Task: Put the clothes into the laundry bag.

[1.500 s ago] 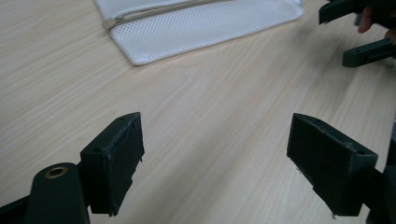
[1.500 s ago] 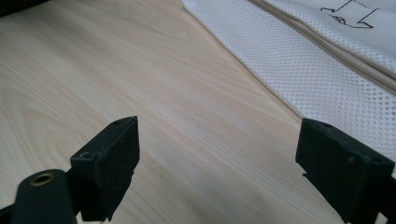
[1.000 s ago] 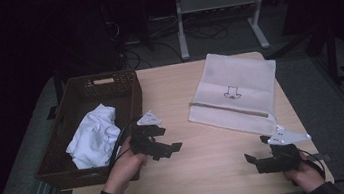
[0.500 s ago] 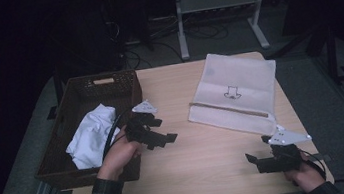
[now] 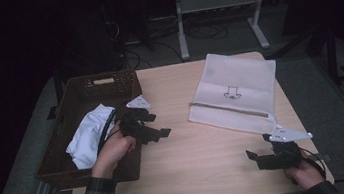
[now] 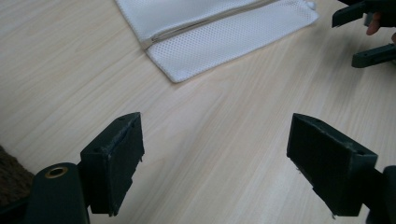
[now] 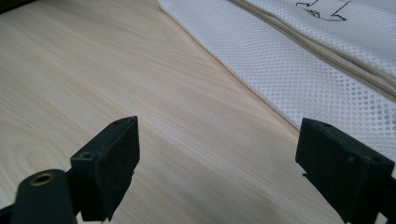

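While both grippers gape empty – left gripper beside basket rim, right gripper near table edge

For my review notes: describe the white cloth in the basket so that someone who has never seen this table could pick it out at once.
Start at the dark wicker basket on the left end of the wooden table. The crumpled white cloth lies inside it, beside the left gripper. Unlike the flat white mesh bag on the right, which has a zip and a small printed mark, it is bunched and plain.
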The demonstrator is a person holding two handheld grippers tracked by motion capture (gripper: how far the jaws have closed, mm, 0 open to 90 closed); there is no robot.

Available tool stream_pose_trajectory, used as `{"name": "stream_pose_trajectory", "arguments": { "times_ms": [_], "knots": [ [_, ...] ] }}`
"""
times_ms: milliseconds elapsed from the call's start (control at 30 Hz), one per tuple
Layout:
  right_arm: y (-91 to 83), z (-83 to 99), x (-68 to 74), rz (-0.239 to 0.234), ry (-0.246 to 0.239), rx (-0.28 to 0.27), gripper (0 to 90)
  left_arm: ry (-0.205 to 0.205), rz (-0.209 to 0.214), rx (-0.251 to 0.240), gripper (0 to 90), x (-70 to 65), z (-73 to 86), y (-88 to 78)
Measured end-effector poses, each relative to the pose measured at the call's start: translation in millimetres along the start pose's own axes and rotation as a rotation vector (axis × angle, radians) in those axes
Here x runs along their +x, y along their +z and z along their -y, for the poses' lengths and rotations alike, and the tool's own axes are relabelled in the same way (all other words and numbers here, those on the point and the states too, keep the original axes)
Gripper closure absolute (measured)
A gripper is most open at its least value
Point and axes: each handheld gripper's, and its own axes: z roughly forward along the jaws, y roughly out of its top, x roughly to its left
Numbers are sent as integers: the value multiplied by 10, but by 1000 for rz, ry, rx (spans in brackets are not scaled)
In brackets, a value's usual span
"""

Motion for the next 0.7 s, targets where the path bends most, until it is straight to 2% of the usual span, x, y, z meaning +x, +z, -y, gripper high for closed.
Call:
{"name": "stream_pose_trajectory", "arguments": {
  "times_ms": [167,233,533,700],
  "knots": [
    [-1,-4,0,-13,-9,1,129,-3,-8,-2,182,25,5,-25],
    [-9,-3,18,-30,-29,3,129,-13,-13,-11,182,57,14,-53],
    [-6,-4,36,-45,-52,7,129,-68,-80,-62,183,277,126,-350],
    [-4,-8,41,-46,-62,9,129,-81,-110,-65,182,345,175,-449]
  ]
}}
